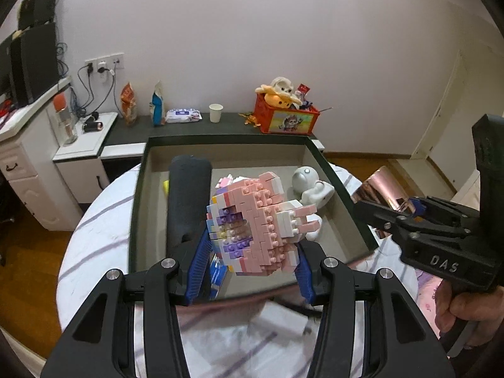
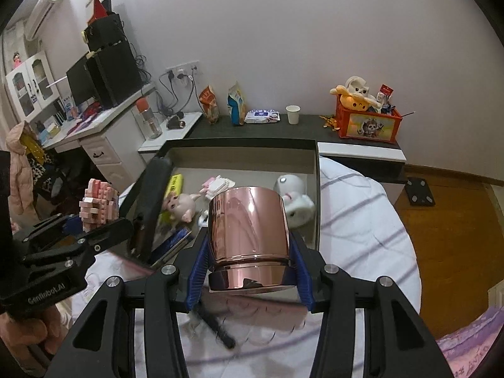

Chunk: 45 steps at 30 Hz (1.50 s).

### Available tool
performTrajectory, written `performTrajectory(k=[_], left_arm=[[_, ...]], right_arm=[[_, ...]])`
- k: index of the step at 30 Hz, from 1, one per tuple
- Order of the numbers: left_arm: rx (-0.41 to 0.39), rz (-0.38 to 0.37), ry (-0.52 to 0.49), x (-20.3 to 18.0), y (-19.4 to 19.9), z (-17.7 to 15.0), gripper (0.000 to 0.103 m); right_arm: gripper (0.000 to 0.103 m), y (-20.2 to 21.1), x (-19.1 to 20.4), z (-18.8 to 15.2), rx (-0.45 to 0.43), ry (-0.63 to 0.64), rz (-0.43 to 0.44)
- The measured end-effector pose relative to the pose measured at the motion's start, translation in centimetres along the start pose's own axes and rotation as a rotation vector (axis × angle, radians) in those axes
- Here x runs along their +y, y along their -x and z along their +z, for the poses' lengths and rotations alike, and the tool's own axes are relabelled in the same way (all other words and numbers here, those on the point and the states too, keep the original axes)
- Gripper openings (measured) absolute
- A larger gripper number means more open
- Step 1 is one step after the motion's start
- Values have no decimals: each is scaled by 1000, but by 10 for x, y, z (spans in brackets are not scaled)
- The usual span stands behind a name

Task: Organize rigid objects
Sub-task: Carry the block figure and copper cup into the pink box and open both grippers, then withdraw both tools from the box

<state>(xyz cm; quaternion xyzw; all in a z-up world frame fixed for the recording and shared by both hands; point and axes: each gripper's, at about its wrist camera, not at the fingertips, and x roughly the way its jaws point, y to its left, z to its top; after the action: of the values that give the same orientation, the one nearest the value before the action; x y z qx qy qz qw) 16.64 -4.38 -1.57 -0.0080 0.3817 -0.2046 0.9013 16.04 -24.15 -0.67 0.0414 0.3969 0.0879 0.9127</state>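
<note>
1. Left wrist view: the left gripper point(image 1: 252, 249) is closed on a pink, white and purple toy-brick model point(image 1: 252, 220); both blue ribbed pads press its sides. The model is held in the air above the near part of a shallow dark-rimmed cardboard box point(image 1: 334, 182).
2. Same view, inside the box: a long black cylinder-shaped case point(image 1: 189, 195) lies along the left side. A white glossy robot figurine point(image 1: 312, 189) lies at the far right. A small blue packet point(image 1: 219, 272) shows near the left pad.
3. Same view: the box rests on a white round quilt with purple stripes point(image 1: 94, 236). A white plug adapter point(image 1: 280, 319), blurred, lies on the quilt between the gripper's arms.
4. Same view, right edge: the right gripper point(image 1: 406, 208) is seen side-on, a hand point(image 1: 466, 308) on its handle. It carries a rose-gold shiny metal cup point(image 1: 378, 189) just outside the box's right wall.
5. Right wrist view: the right gripper point(image 2: 249, 267) clamps the rose-gold cup point(image 2: 249, 233) between both pads; the cup stands upright, lifted clear over the box's near edge point(image 2: 317, 204).
6. Same view, in the box: a pale pink pig figurine point(image 2: 181, 206) and the white robot figurine point(image 2: 294, 198).
7. Same view, left: the left gripper point(image 2: 91, 220) holds the brick model point(image 2: 97, 204) beside the box's left wall.
8. Far shelf: a white paper cup point(image 2: 292, 114) and a red toy crate point(image 2: 367, 123).
</note>
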Motion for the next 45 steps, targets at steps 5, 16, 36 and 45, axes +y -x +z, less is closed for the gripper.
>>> performTrajectory(k=[5, 16, 36, 45], left_arm=[[48, -13, -1, -1, -32, 2, 49], [118, -14, 20, 2, -67, -12, 49], [22, 60, 43, 8, -14, -17, 103], [-80, 86, 62, 10, 64, -42, 103]], right_arm=[[49, -31, -6, 1, 55, 7, -25], [49, -61, -12, -9, 120, 22, -50], [85, -36, -2, -16, 60, 15, -45], [98, 16, 11, -27, -11, -28, -15]])
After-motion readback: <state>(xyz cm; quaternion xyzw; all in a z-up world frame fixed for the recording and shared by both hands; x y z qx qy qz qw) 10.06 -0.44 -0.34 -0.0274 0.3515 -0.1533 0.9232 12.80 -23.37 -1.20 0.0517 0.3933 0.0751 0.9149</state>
